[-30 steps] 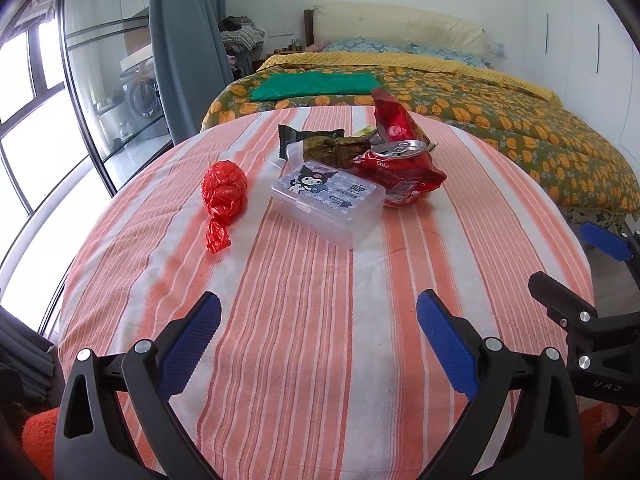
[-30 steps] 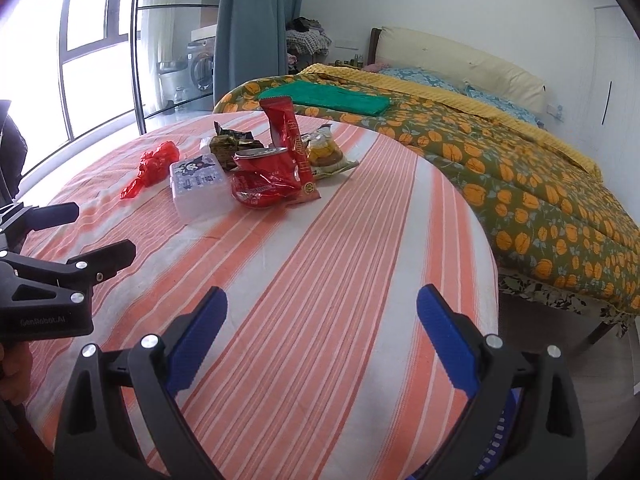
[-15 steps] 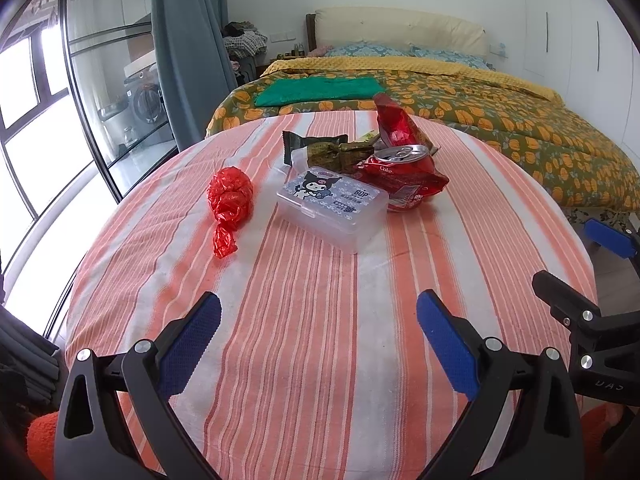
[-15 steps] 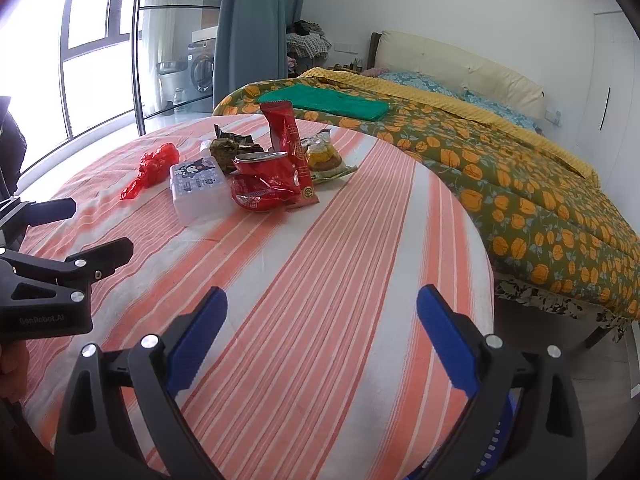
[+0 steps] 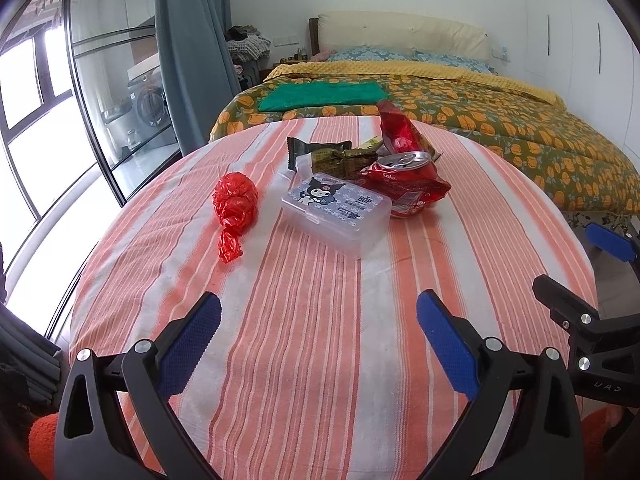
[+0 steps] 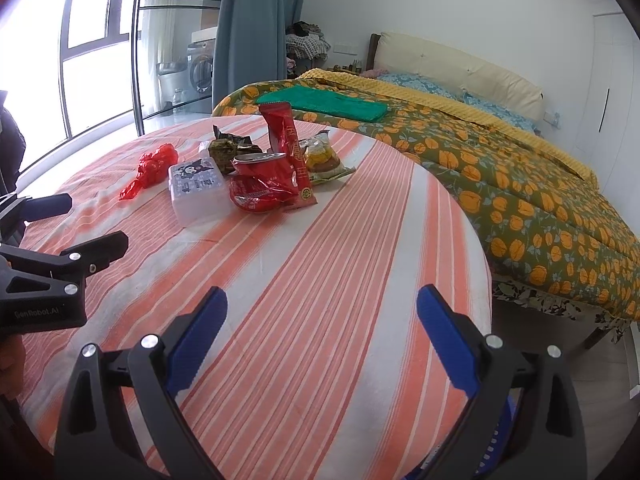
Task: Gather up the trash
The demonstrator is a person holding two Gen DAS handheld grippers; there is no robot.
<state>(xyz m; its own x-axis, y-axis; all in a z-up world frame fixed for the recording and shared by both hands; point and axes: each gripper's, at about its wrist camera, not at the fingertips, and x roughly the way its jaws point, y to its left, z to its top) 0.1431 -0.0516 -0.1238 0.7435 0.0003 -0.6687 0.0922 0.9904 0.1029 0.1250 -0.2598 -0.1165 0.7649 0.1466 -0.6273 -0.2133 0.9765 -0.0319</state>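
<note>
**Both claws wait wide open at the near edge, trash bunched across the counter**

The left claw (image 5: pixel 318 326) hovers over the near part of the striped counter (image 5: pixel 320 360), its blue pads spread far apart and holding nothing. The right claw (image 6: pixel 322 320) does the same beside it, equally empty. Held low and facing the pile, both appear set up for a reach forward.

The trash sits clustered at the far side, well apart from either claw. A crumpled red wrapper (image 5: pixel 235 204) lies alone to the left, the easiest first pick for the left claw. A clear plastic box (image 5: pixel 336 214) rests just in front of a crushed red can (image 5: pixel 404 180), which touches it. A dark snack wrapper (image 5: pixel 324 156) and a tall red packet (image 5: pixel 394 130) crowd behind. A wrapped bun (image 6: pixel 322 156) lies at the right of the pile. No bin can be made out clearly.
</note>
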